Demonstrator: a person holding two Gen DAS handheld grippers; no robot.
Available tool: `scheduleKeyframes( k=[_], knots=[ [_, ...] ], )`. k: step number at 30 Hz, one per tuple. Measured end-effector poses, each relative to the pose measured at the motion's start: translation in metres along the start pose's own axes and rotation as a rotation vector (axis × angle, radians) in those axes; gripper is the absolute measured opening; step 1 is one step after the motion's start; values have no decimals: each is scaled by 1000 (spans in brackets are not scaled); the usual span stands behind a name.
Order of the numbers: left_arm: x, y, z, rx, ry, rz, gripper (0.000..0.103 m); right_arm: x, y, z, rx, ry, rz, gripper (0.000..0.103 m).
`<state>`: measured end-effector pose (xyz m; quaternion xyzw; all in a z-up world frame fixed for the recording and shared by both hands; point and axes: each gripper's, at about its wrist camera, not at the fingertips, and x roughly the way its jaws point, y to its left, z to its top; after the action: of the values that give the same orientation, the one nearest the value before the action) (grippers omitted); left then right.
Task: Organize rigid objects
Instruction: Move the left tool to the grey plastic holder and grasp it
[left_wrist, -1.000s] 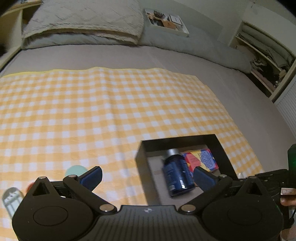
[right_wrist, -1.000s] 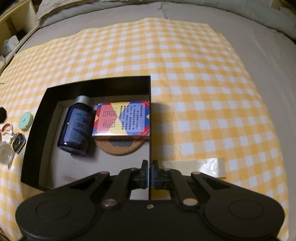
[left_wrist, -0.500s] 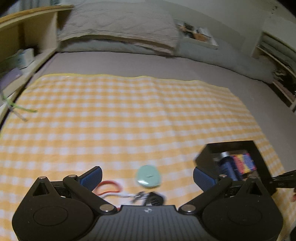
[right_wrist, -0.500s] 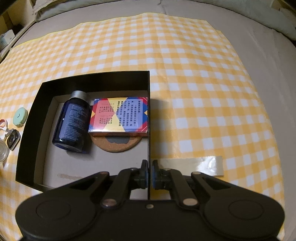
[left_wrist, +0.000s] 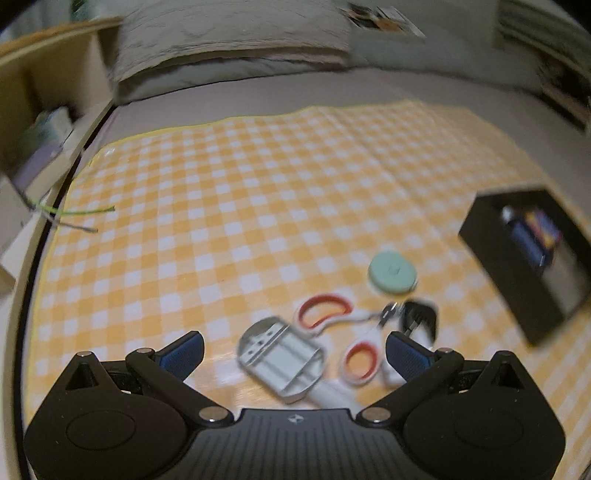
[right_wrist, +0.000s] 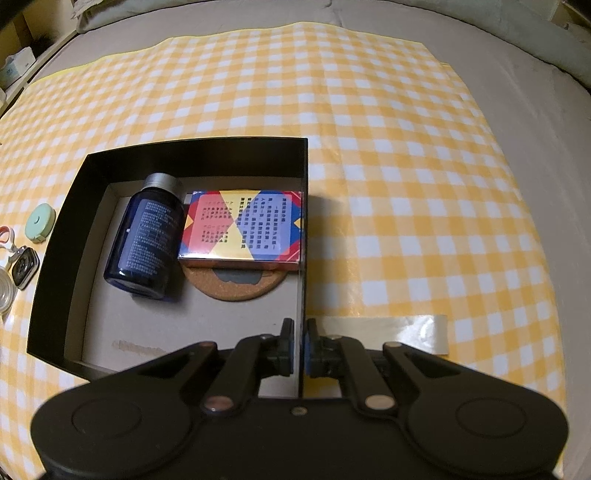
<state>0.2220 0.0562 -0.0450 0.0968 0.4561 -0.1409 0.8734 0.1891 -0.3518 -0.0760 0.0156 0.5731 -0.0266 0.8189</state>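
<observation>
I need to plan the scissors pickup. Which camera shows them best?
The left wrist view: the scissors lie whole, just ahead of the open left tool, though blurred. The right wrist view catches only a red-and-white sliver at its left edge.

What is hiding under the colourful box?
A round cork coaster pokes out from under the colourful box, inside the black tray. It has a grey shape on it, mostly covered by the box.
</observation>
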Motion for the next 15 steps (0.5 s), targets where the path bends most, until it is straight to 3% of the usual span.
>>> scheduleKeyframes(
  k=[5,12,15],
  knots=[
    [15,5,-14,105,32,15,103,0,1,-2,-11,-1,-2,7],
    [36,6,-21,172,24,4,103,-1,3,-2,-17,3,2,7],
    [40,4,-20,190,24,10,97,-1,2,-2,-19,5,8,7]
  ],
)
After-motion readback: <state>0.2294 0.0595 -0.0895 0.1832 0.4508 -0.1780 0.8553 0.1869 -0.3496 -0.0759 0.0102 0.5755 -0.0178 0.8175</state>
